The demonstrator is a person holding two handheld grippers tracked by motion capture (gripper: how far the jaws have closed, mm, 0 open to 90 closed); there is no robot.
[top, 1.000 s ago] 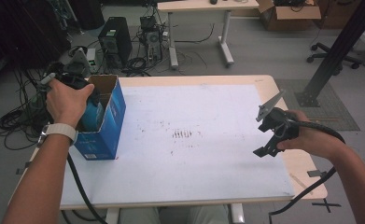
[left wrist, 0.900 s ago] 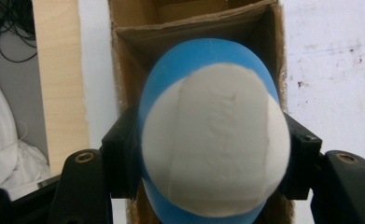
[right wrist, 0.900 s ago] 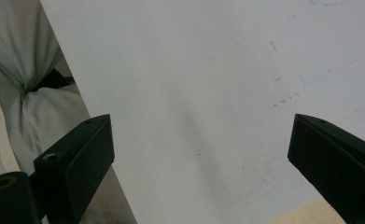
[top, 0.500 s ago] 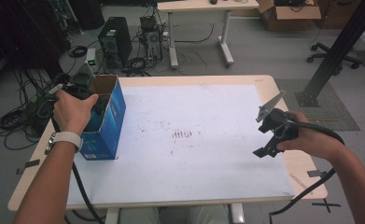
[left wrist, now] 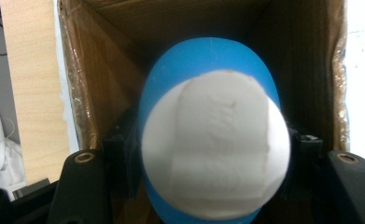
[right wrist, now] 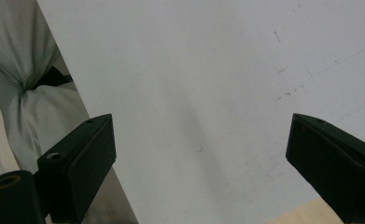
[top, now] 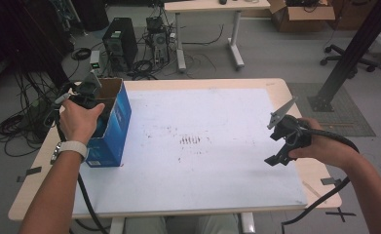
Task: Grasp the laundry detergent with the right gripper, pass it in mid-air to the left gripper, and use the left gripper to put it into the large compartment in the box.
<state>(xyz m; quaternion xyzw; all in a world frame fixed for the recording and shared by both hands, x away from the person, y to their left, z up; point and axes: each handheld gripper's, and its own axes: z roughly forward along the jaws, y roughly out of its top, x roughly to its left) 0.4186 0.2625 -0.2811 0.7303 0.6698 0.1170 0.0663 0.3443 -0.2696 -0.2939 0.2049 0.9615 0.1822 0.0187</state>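
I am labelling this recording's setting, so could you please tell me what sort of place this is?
Probably a lab or workshop: a black desktop computer tower stands on the grey floor amid tangled black cables, behind the white-topped wooden table, with a wheeled black office chair nearby.

A wooden table bears a white sheet and a blue cardboard box.

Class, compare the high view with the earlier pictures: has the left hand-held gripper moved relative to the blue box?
Yes. The left hand-held gripper has come down toward the open top of the blue box, which stayed put on the table.
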